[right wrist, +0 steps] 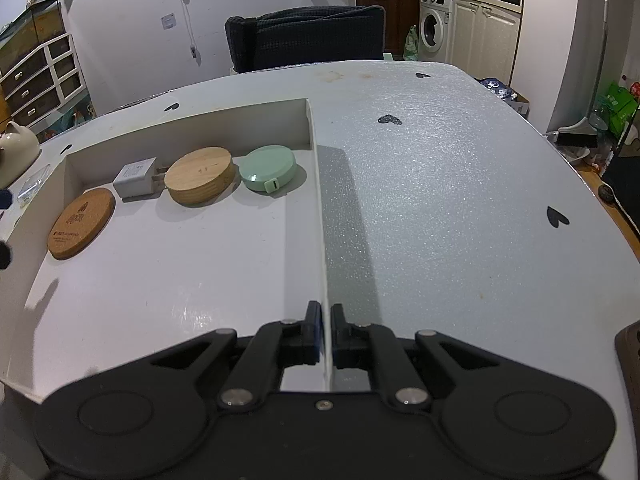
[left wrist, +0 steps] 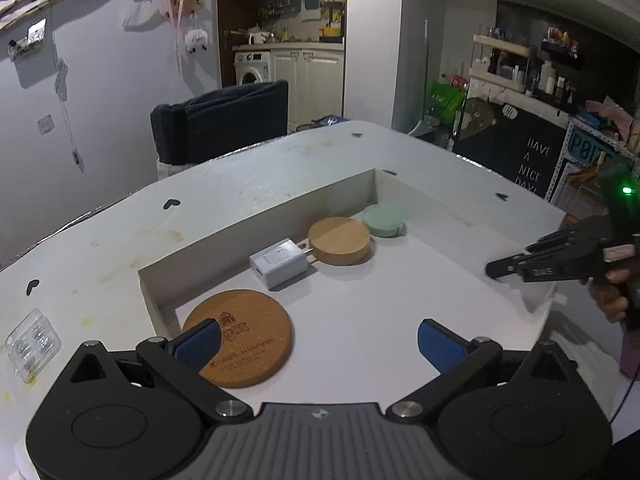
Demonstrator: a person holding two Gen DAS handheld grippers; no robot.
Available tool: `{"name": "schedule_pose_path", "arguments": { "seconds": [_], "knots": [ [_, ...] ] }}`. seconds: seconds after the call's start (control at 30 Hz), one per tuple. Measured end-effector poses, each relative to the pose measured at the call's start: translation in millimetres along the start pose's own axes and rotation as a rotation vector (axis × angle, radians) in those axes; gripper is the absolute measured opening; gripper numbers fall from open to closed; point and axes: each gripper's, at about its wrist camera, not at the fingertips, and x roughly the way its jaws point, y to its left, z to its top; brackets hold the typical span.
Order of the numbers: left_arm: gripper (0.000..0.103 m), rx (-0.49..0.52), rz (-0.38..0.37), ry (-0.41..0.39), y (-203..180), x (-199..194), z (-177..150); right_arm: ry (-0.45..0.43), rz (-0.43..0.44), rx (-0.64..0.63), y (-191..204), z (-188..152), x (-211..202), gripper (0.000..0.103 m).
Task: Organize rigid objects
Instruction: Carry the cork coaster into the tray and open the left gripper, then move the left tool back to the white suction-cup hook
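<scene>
Now, on the bench point(right wrist: 440, 184) sits a shallow white tray point(right wrist: 160, 280) holding, along its far wall, a cork coaster point(right wrist: 81, 223), wooden disc point(right wrist: 199, 175), green tape measure point(right wrist: 268, 167) and charger point(right wrist: 135, 177), while the right gripper point(right wrist: 326, 320) has its jaws clamped on the tray's side wall and the left gripper point(left wrist: 320, 340) hovers with jaws spread over the coaster.

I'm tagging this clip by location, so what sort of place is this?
Most likely a lived-in home, a dining area opening onto a kitchen: a washing machine under a counter, a padded chair at the table, cluttered shelves.
</scene>
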Motion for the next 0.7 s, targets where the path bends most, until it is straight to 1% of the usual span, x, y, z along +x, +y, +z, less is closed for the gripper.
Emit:
{"name": "schedule_pose_path", "arguments": {
  "seconds": [0.13,0.27,0.33,0.5,0.6,0.7],
  "knots": [
    [0.103,-0.02,-0.018,-0.025,-7,-16,-10,0.0,0.001,0.0,0,0,0,0.006],
    [0.103,-0.066,-0.028,-0.046,-6,-31,-22,-0.001,0.002,0.001,0,0,0,0.006],
    [0.103,-0.094,-0.021,-0.057,-3,-38,-28,-0.002,0.001,0.0,0,0,0,0.006],
    [0.103,-0.17,0.049,-0.089,12,-57,-43,-0.002,0.001,-0.001,1,0,0,0.006],
    [0.103,-0.219,0.087,-0.095,26,-66,-49,-0.002,0.002,0.0,1,0,0,0.006],
    [0.103,-0.27,0.146,-0.107,41,-74,-55,-0.002,0.002,-0.002,0,0,0,0.006]
  ]
}}
